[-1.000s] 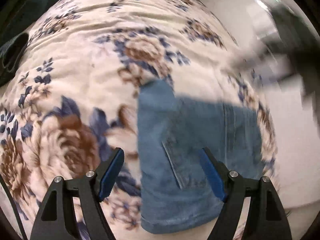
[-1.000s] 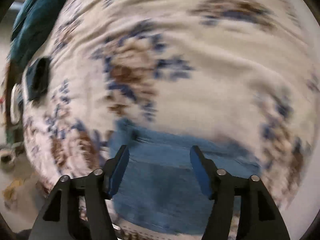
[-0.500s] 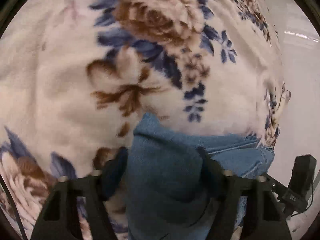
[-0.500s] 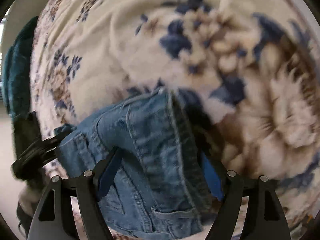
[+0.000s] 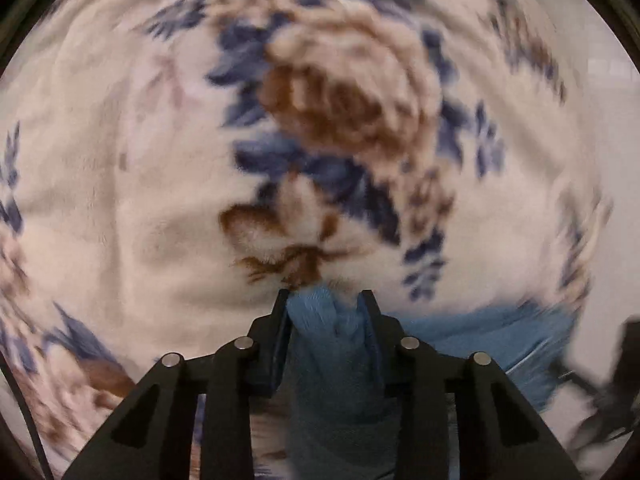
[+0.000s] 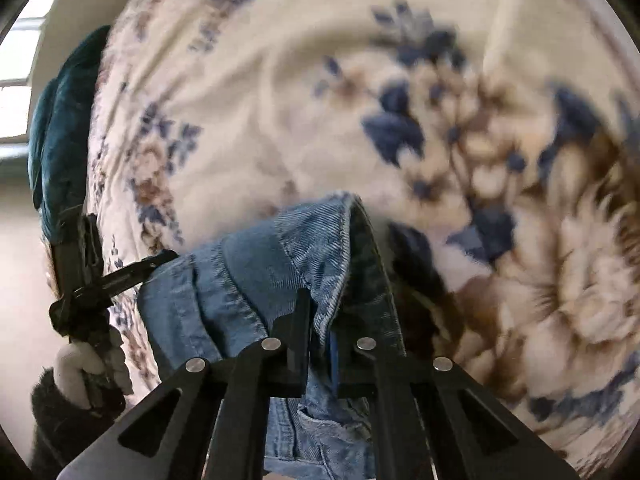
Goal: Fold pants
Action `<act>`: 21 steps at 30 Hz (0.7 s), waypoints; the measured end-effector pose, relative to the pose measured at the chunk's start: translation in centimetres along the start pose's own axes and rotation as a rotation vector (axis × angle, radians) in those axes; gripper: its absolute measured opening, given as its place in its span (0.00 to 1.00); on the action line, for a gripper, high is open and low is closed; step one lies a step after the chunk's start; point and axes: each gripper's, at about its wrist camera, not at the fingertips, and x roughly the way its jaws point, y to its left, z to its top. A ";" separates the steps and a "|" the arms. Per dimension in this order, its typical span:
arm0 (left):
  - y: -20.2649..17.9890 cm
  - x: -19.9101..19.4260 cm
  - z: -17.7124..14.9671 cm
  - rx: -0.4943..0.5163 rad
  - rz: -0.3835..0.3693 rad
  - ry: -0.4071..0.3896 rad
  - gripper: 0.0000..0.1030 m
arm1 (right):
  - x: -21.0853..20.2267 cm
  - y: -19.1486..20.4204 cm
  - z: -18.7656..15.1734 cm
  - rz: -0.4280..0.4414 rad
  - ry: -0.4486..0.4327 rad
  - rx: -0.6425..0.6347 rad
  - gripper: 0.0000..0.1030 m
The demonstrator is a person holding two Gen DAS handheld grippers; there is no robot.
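Together, we pinched the jeans (image 6: 256, 272) in both grippers, left (image 5: 325, 308) and right (image 6: 320, 320), fingers pressed on denim at frame bottom, ready to fold across the blanket (image 5: 120, 184).

Matte black left tool (image 5: 325, 300), angular linkage arms with triangular cutouts, four round silver screw heads in a row across the links, thin black cable down the left edge. Same black build on the right tool (image 6: 320, 316): four silver screws, a strip of blue pad on the inner face of one finger. Pale glove on the left hand (image 6: 86, 364), dark fuzzy sleeve at the wrist.
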 end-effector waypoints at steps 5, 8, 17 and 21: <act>3.4 -6.7 -0.3 -0.179 -0.224 -0.140 0.76 | -1.8 -0.3 -0.5 0.056 0.030 -0.021 0.52; 2.9 -9.9 -2.9 -0.115 -0.222 -0.199 0.81 | -4.2 -1.5 -2.6 0.109 -0.020 0.019 0.86; -0.6 -3.6 -12.0 0.111 -0.008 -0.073 0.81 | -1.3 -5.3 -10.0 0.197 0.074 0.177 0.55; -0.2 -2.4 -13.9 0.117 0.012 -0.064 0.81 | -0.8 -5.8 -12.2 0.232 0.053 0.240 0.38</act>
